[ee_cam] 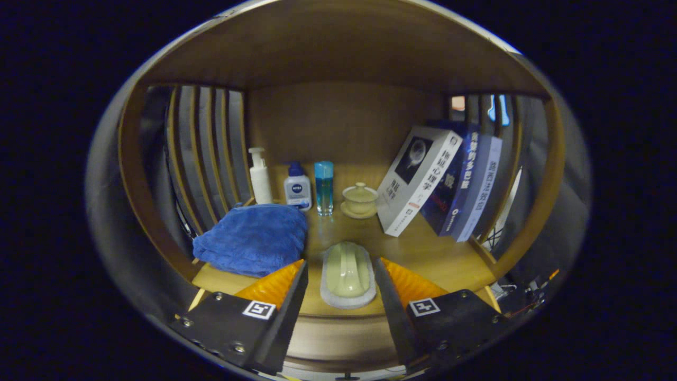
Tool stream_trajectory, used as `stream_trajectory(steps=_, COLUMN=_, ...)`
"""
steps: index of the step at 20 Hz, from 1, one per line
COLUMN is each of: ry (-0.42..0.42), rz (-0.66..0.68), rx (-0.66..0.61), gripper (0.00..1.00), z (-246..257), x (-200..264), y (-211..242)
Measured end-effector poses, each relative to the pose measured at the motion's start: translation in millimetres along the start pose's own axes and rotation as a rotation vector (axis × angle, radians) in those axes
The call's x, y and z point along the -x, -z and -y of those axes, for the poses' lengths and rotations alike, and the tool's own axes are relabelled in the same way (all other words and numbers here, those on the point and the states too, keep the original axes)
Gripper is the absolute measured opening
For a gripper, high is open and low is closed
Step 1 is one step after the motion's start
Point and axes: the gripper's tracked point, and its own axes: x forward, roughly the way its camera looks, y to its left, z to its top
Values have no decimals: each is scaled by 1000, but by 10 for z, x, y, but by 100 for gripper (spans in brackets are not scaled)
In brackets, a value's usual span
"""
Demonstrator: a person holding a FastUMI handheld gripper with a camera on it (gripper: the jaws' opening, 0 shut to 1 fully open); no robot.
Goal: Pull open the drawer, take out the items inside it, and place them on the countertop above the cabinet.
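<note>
On the wooden shelf (423, 254) of an open cabinet niche, things run left to right: folded blue towel (254, 238) at the left front corner, its near edge just beyond the left finger; behind it along the back edge a white pump bottle (259, 175), a white lotion bottle with blue cap (297, 188), a clear blue-liquid bottle (324, 186), then a pale lidded tea bowl on a saucer (359, 201); leaning books (418, 180) fill the right side against the slatted wall.

Gripper (341, 275) spread wide, nothing held. Between the fingers, at the front edge of the shelf, lies a pale green oblong soap-dish-like item on a grey mat (347, 275). Its long axis points away from the gripper, front to back, parallel with the fingers. Each finger stands just beside it; contact can't be confirmed, looks like a small gap either side.

Drawer itself can't be made out; a lower panel below the shelf front may be it.

Judgement: item centred and aligned, so closing would pinch its narrow width.
</note>
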Motion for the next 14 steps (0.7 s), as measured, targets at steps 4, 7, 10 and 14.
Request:
stream_trajectory(steps=4, ry=21, rz=138, rx=-4, gripper=77, z=9, x=580, y=-29)
stream_trajectory(steps=7, ry=50, rz=190, rx=-10, gripper=77, z=32, x=928, y=120)
stream_trajectory(steps=10, ry=64, rz=225, rx=-10, gripper=85, z=49, x=1198, y=333)
stream_trajectory(steps=14, ry=73, rz=240, rx=-34, gripper=95, z=84, x=1300, y=692)
